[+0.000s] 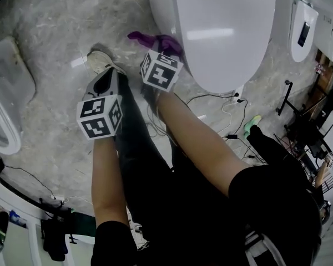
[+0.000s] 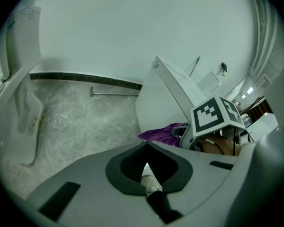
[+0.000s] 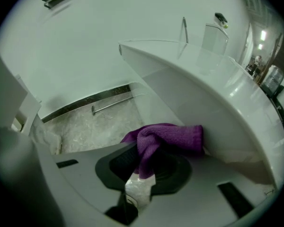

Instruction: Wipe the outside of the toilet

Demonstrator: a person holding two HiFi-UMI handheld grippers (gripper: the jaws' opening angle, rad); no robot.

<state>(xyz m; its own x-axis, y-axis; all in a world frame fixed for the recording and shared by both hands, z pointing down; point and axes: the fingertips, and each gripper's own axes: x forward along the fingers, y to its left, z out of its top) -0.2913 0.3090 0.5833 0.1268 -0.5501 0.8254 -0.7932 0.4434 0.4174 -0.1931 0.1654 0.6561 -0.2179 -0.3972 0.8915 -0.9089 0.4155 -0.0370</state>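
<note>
The white toilet [image 1: 222,32] stands with its lid down at the top of the head view. My right gripper [image 1: 165,47] is shut on a purple cloth [image 1: 155,39] and holds it against the toilet's left side. In the right gripper view the cloth [image 3: 165,138] bunches out of the jaws of the right gripper [image 3: 144,152] and touches the bowl's outer wall [image 3: 217,103]. My left gripper [image 1: 106,76] hangs over the floor to the left, apart from the toilet. Its jaws meet at the tips of the left gripper [image 2: 146,148], holding nothing. From there I see the cloth [image 2: 163,132] beside the toilet [image 2: 165,98].
A white fixture [image 1: 5,110] stands at the left and another toilet [image 1: 302,26] at the top right. Cables [image 1: 227,110] and a black stand [image 1: 286,96] lie right of the toilet. The person's shoe [image 1: 100,61] rests under the left gripper. A metal rail [image 2: 113,92] runs along the wall's foot.
</note>
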